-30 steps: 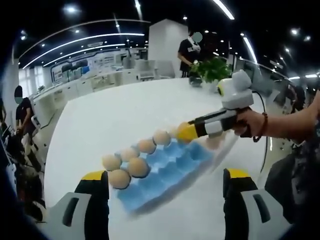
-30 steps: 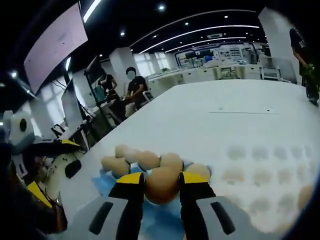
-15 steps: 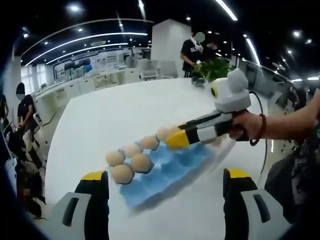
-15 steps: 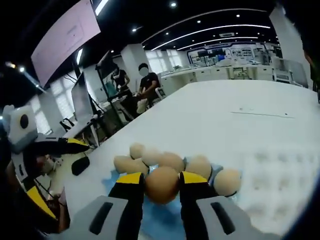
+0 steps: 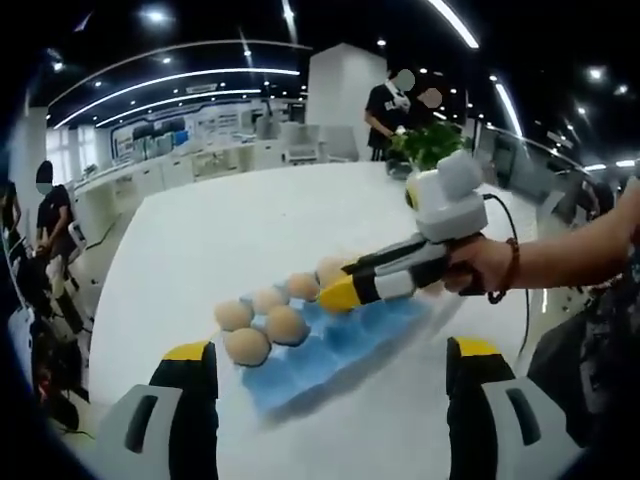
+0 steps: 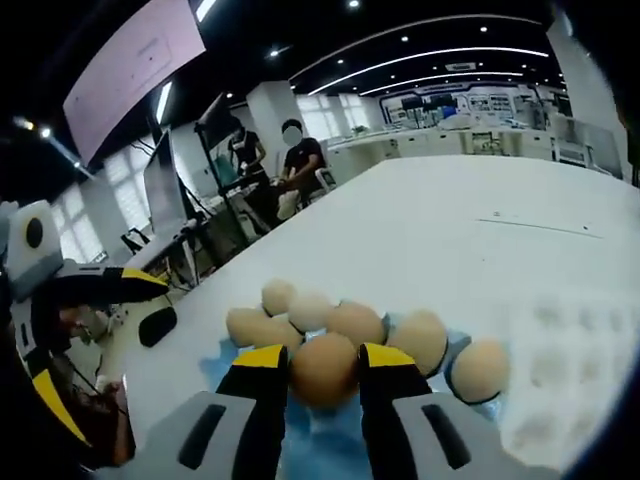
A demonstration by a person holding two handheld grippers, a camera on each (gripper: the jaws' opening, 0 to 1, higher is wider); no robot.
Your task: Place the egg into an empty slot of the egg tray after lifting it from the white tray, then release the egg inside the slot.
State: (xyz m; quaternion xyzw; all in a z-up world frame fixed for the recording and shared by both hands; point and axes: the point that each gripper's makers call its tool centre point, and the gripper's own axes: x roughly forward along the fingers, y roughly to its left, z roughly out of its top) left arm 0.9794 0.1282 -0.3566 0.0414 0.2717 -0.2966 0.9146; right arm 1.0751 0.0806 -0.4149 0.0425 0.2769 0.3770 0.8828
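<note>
A blue egg tray lies on the white table, with several brown eggs along its left end. My right gripper reaches in from the right, held by a hand, its yellow tips over the tray's middle. In the right gripper view it is shut on a brown egg just above the blue tray, close behind the seated eggs. The white tray shows its dimples at the right. My left gripper stands open near the tray's front edge, with nothing between its jaws.
A potted plant stands at the table's far end with people behind it. People and monitors are at desks beyond the table's left side. The left gripper shows at the far left of the right gripper view.
My right gripper has carried the egg leftward along the blue tray, toward the filled end, and the white tray has slid to the right of its view. The left gripper has stayed open.
</note>
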